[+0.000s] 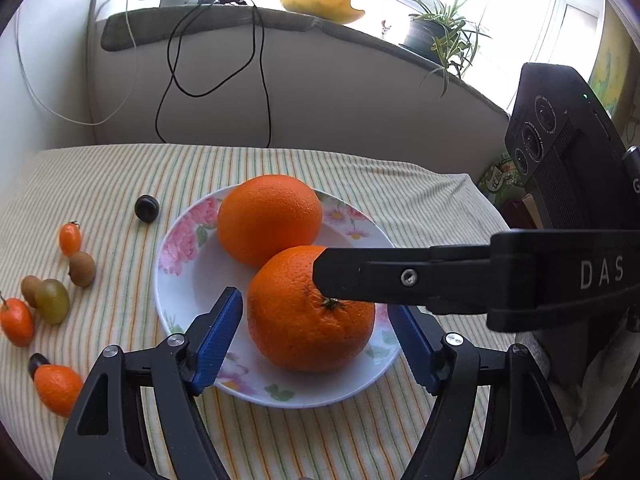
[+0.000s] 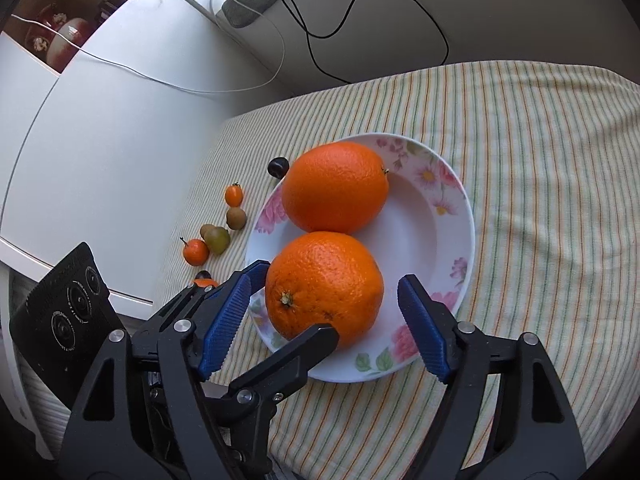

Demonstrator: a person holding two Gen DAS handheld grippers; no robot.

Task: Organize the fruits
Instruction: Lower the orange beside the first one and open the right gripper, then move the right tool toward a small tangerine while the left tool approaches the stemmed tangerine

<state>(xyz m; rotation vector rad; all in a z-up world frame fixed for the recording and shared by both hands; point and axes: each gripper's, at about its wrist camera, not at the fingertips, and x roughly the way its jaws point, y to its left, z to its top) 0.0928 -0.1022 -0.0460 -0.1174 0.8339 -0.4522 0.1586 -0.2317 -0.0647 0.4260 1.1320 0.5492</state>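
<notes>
Two large oranges sit in a floral plate: a near orange and a far orange. My left gripper is open, its blue fingers on either side of the near orange without touching it. My right gripper is open too, straddling the same orange from the other side; its black finger crosses the left wrist view over the orange. Small fruits lie on the cloth left of the plate.
On the striped tablecloth lie several kumquats, small kiwis, a green grape and a dark grape. A wall with hanging cables and a windowsill with a potted plant stand behind. A white cabinet borders the table.
</notes>
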